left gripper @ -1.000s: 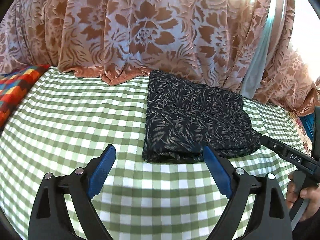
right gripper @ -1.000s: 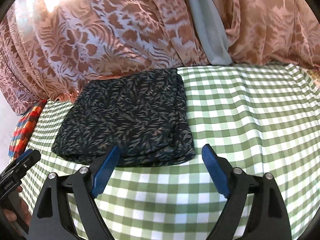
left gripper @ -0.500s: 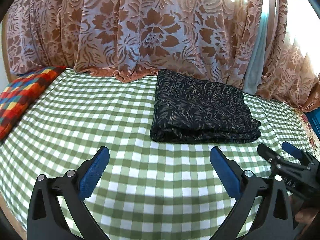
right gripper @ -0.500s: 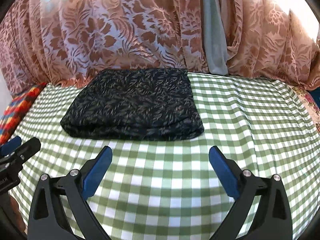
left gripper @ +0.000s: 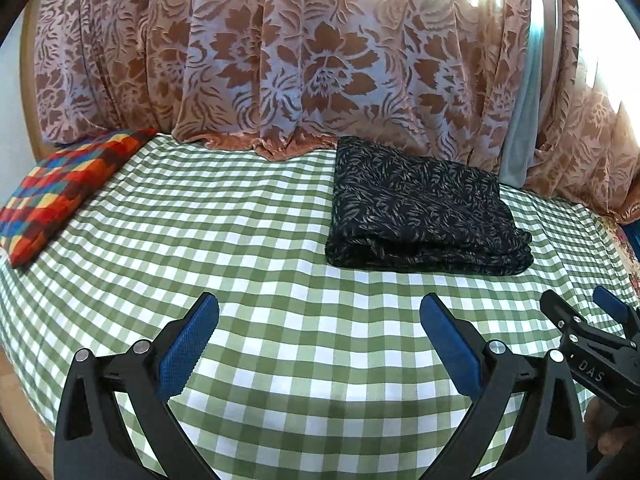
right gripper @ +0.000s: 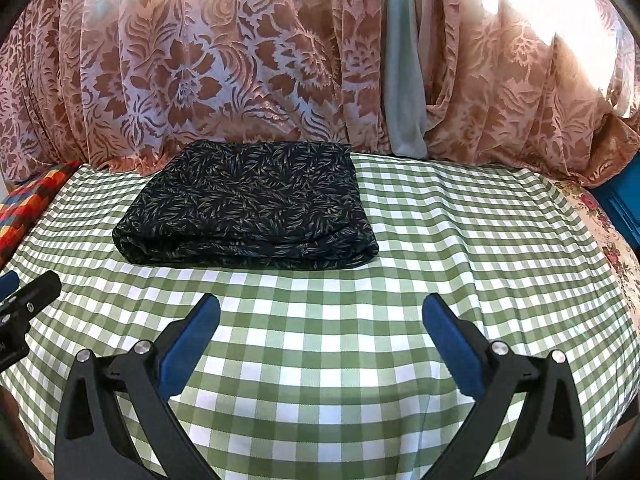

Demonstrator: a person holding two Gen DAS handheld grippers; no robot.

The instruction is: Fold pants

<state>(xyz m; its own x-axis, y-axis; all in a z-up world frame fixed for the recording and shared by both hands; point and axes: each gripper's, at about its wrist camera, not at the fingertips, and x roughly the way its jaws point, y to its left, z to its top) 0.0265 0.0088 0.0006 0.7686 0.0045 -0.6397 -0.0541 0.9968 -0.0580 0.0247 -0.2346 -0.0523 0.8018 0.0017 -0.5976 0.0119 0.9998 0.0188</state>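
From my left gripper (left gripper: 319,322) I see both blue pads spread wide with nothing between them, hanging over the green checked cloth (left gripper: 248,264). My right gripper (right gripper: 320,322) reads the same: jaws wide apart, empty, only checked cloth showing in the gap.

I take the pants (left gripper: 424,210) as my landmark. They lie folded into a thick dark rectangle with a pale leaf print, flat on the checked cloth, their far edge close against the foot of the brown flowered curtain (left gripper: 304,64). The rounded folded edge faces me, with several layers showing along it. Both grippers sit on the near side of the pants and well apart from them; neither touches the fabric. In the left view the pants are ahead and to the right, in the right view ahead and to the left (right gripper: 248,208), so I place the two grippers on either side of the bundle's centre line.

Left of the pants, at the far-left edge of the cloth, lies a bright patchwork cushion (left gripper: 60,196). Right of the pants, a pale grey strip (left gripper: 520,128) hangs among the curtain folds. Further right, past the edge of the checked cloth, there is a rose-print fabric (right gripper: 604,236) and something blue (right gripper: 620,200) which I cannot make out clearly at the rim of the lens.
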